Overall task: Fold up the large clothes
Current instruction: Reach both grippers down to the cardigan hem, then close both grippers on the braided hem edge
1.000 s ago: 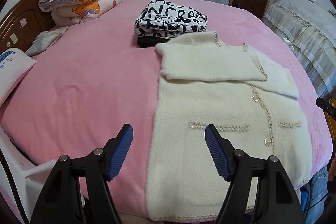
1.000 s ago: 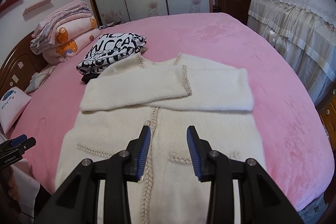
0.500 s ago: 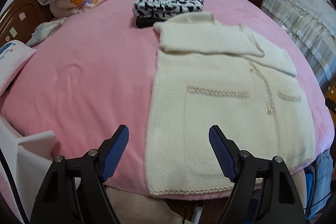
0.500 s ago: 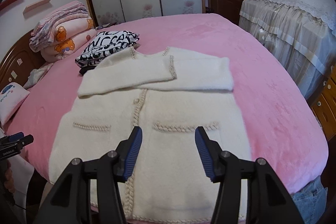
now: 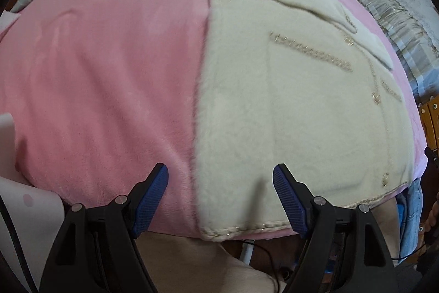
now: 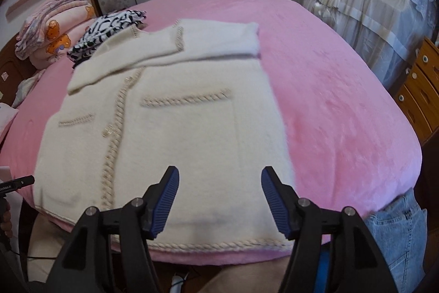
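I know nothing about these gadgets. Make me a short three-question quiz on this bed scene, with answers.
1. True or false: the cream cardigan has both sleeves folded across its chest.
2. What is the right gripper holding? A) the hem B) a sleeve C) nothing
3. What colour is the blanket under the cardigan?

Key:
1. True.
2. C. Its jaws are opening above the hem, with nothing pressed between them; the left gripper is open too.
3. Pink.

Black-and-white folded garment (image 6: 109,31), far left on the bed: big black letters, none readable
Left gripper tip (image 6: 16,182), near left edge: small white print, too blurred to read
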Demonstrator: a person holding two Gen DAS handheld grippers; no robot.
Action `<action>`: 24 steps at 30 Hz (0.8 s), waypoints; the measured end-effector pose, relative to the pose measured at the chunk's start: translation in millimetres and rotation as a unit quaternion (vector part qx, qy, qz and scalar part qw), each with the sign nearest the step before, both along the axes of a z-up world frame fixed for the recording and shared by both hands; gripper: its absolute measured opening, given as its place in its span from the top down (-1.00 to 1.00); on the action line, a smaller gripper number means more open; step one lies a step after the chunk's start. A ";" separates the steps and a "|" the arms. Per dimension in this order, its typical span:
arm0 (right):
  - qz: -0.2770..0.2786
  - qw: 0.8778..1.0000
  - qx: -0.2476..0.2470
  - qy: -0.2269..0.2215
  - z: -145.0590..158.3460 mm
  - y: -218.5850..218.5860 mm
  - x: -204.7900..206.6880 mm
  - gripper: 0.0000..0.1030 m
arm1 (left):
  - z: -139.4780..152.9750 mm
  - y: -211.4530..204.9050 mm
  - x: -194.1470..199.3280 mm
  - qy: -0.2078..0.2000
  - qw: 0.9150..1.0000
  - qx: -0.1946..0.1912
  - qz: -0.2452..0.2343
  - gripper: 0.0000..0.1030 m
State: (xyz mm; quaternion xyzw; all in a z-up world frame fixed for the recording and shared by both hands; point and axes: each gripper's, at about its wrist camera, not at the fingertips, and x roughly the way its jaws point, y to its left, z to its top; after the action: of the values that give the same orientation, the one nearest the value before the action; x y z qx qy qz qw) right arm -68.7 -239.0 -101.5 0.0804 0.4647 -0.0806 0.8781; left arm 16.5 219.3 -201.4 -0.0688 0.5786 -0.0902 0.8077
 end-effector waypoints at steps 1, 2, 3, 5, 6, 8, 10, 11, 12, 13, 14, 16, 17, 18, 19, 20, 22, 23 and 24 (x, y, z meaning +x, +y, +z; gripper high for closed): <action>-0.003 1.000 0.001 0.008 -5.1 -5.3 -1.7 -0.22 | -6.2 1.8 -0.6 0.008 1.000 -0.005 -0.001 -0.50; -0.007 1.000 0.004 0.015 -10.7 -11.5 -3.6 -0.22 | -10.0 2.2 -1.6 0.013 1.000 -0.010 -0.003 -0.50; -0.013 1.000 0.009 0.023 -16.6 -18.3 -5.8 -0.22 | -13.0 1.9 -2.4 0.014 1.000 -0.013 -0.007 -0.50; -0.020 0.999 0.015 0.031 -26.4 -29.1 -10.4 -0.22 | -17.1 -0.6 -1.9 0.011 1.000 -0.010 -0.015 -0.50; -0.026 0.999 0.018 0.037 -32.0 -35.0 -12.3 -0.22 | -19.2 -2.3 -2.3 0.010 1.000 -0.010 -0.020 -0.51; -0.034 0.998 0.029 0.045 -41.5 -45.6 -14.7 -0.22 | -23.8 -2.7 -1.5 0.013 1.000 -0.010 -0.020 -0.52; -0.041 0.997 0.044 0.054 -52.4 -55.0 -15.4 -0.22 | -28.5 -2.4 1.0 0.016 1.000 -0.013 -0.020 -0.57; -0.045 0.996 0.050 0.059 -57.7 -59.0 -15.2 -0.22 | -30.3 -1.6 1.4 0.017 1.000 -0.014 -0.020 -0.58; -0.048 0.995 0.057 0.064 -63.6 -62.6 -14.7 -0.22 | -31.7 -1.7 1.4 0.018 1.000 -0.015 -0.019 -0.61; -0.049 0.994 0.064 0.068 -68.6 -65.4 -13.9 -0.22 | -32.8 -1.2 1.3 0.018 1.000 -0.017 -0.019 -0.64; -0.048 0.994 0.070 0.071 -73.6 -67.4 -13.0 -0.22 | -33.6 -1.9 1.0 0.019 0.999 -0.017 -0.020 -0.66; -0.042 0.993 0.088 0.072 -80.7 -70.1 -11.7 -0.22 | -34.6 -4.9 1.5 0.020 0.999 -0.017 -0.025 -0.75; -0.038 0.993 0.092 0.070 -82.8 -70.4 -10.8 -0.21 | -35.7 -6.7 1.7 0.021 0.999 -0.015 -0.028 -0.78; -0.034 0.992 0.097 0.070 -84.7 -70.3 -9.7 -0.21 | -37.8 -8.3 2.1 0.022 0.999 -0.014 -0.032 -0.84; -0.028 0.992 0.101 0.070 -86.4 -70.5 -9.0 -0.20 | -39.8 -12.3 3.9 0.022 0.999 -0.010 -0.035 -0.88; -0.022 0.991 0.109 0.069 -87.3 -70.2 -8.2 -0.03 | -41.3 -13.5 4.8 0.022 0.999 -0.006 -0.038 -0.90; 0.002 0.988 0.138 0.068 -87.7 -67.4 -7.1 0.39 | -44.3 -16.7 5.7 0.023 0.999 -0.001 -0.042 -0.95; 0.017 0.987 0.145 0.069 -87.1 -64.3 -6.7 0.51 | -44.9 -17.2 6.0 0.023 0.999 -0.001 -0.043 -0.96; 0.027 0.987 0.142 0.070 -86.3 -61.6 -6.5 0.52 | -45.7 -17.8 6.2 0.024 0.999 -0.002 -0.043 -0.96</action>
State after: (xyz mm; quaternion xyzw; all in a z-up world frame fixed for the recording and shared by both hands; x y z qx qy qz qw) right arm -75.2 -300.6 -187.8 0.1859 0.5339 0.0051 0.8248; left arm 22.8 201.5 -247.1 -0.0472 0.5999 -0.1244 0.7890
